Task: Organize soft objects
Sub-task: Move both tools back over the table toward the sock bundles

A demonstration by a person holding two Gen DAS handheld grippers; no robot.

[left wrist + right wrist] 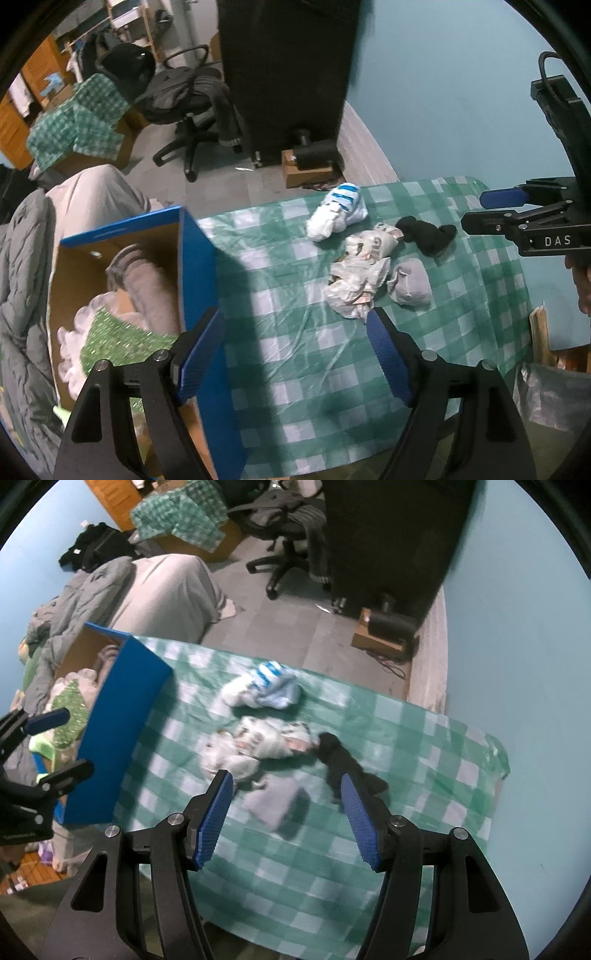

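I hold right gripper spread, empty, over small grey fabric bundle; black sock at one o'clock. Left gripper spread, empty. Advise centring, then pinching mid-bundle.

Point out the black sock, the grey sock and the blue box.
black sock [430, 236], left wrist view, middle of the bundle
grey sock [410, 282], left wrist view, centre of its rounded top
blue box [122, 720], right wrist view, outer blue side wall

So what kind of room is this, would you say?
Probably a lived-in bedroom or home workroom: an office chair draped with clothes, a grey quilt heaped at the left, and a table under a green checked cloth holding small soft items.
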